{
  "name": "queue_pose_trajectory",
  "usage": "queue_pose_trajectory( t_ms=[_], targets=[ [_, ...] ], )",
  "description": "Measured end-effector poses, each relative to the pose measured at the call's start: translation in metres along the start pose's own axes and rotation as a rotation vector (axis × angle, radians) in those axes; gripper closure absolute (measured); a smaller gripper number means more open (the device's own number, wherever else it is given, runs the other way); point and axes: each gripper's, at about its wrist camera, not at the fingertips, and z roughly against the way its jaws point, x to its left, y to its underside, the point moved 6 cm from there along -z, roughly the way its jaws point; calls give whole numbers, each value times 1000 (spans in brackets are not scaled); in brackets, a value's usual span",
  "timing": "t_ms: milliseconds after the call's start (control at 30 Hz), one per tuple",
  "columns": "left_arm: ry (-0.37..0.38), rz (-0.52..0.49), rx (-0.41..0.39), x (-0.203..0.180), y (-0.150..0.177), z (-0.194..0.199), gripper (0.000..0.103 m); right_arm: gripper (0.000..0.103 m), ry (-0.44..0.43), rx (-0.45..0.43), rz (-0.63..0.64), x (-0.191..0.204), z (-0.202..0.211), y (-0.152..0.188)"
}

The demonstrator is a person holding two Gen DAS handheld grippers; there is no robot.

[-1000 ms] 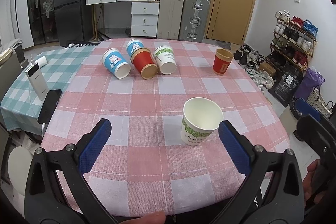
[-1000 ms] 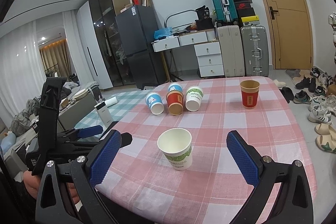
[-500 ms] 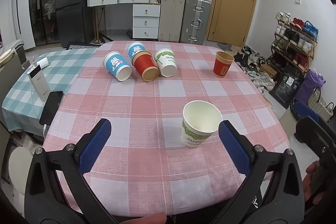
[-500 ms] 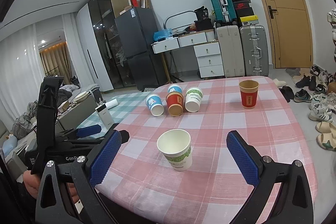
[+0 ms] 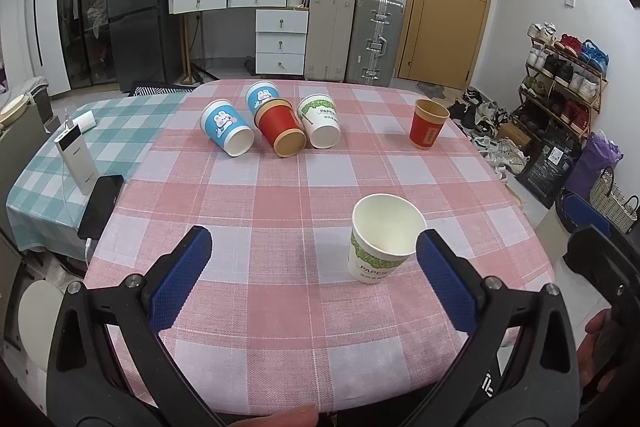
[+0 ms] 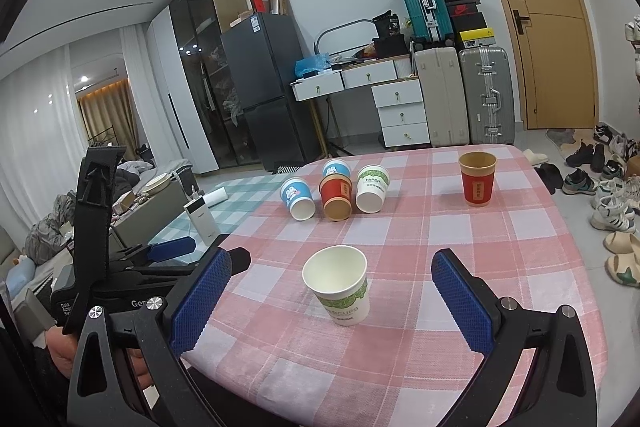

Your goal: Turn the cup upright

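A white cup with green print (image 5: 382, 241) (image 6: 340, 285) stands upright near the front of the pink checked table (image 5: 280, 195). A red cup (image 5: 428, 125) (image 6: 477, 179) stands upright at the far right. Several cups lie on their sides at the back: a blue one (image 5: 227, 129) (image 6: 297, 198), a red one (image 5: 280, 129) (image 6: 336, 197), a white one (image 5: 320, 123) (image 6: 372, 189) and another blue one (image 5: 262, 97) behind. My left gripper (image 5: 312, 269) is open and empty, the white cup by its right finger. My right gripper (image 6: 332, 291) is open, with the white cup between its fingers, untouched.
A power bank (image 5: 76, 159) and a black phone (image 5: 102, 205) lie on the green checked cloth at the left. Suitcases (image 5: 352, 39), white drawers and a black fridge stand behind the table. A shoe rack (image 5: 560, 75) is at the right.
Both grippers have drawn back and risen slightly from the table; the white cup stands where it was. Both stay open.
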Motion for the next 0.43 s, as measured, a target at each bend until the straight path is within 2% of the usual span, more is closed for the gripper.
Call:
queue_pose_trajectory(
  t_ms=[433],
  targets=[
    [-7, -17, -24, 0, -1, 2, 1, 1, -6, 16, -13, -1, -7, 4]
  ],
)
